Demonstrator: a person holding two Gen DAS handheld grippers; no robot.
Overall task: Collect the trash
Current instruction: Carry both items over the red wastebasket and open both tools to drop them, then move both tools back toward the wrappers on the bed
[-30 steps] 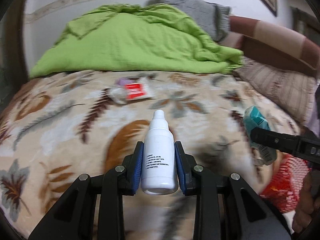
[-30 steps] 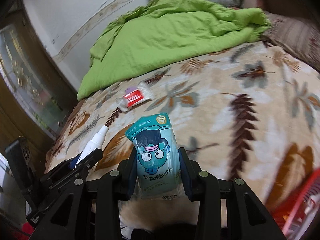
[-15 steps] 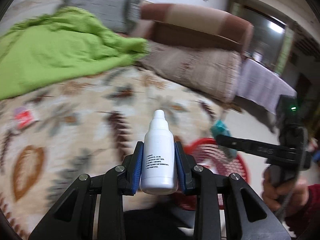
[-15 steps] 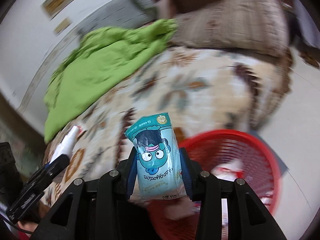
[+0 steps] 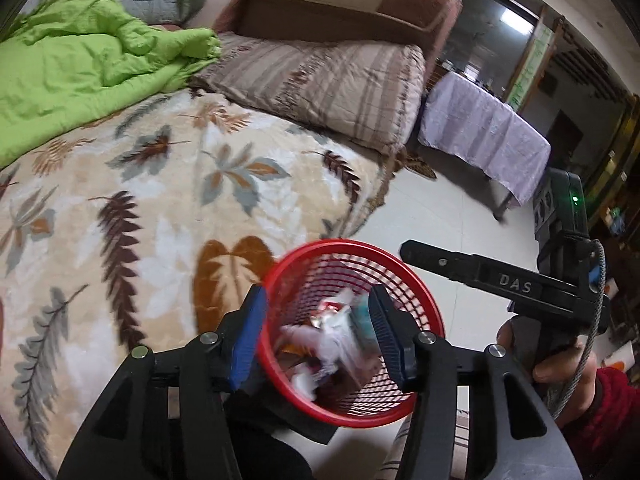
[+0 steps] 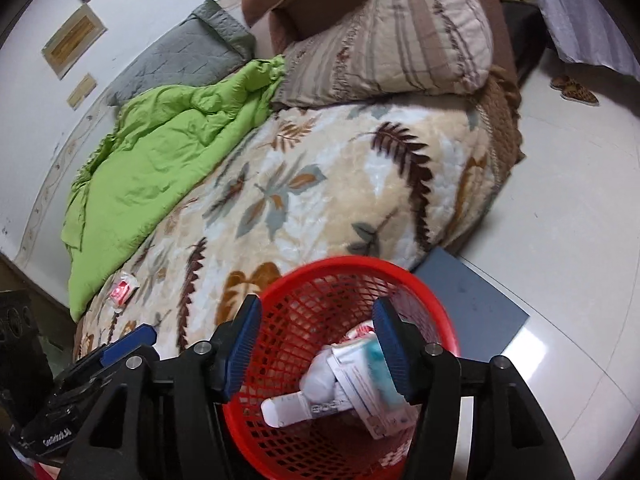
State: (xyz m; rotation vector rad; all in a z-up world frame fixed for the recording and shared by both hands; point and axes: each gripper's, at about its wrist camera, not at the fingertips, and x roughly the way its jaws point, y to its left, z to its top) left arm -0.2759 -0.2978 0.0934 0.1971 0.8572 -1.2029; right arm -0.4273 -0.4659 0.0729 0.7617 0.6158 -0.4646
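Bed edge (image 6: 496,152), red basket (image 6: 440,300) beside

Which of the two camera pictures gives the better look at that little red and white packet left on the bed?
The right wrist view: the red and white packet lies on the leaf-patterned blanket beside the green quilt. The left wrist view doesn't show it at all; its frame ends short of that spot.
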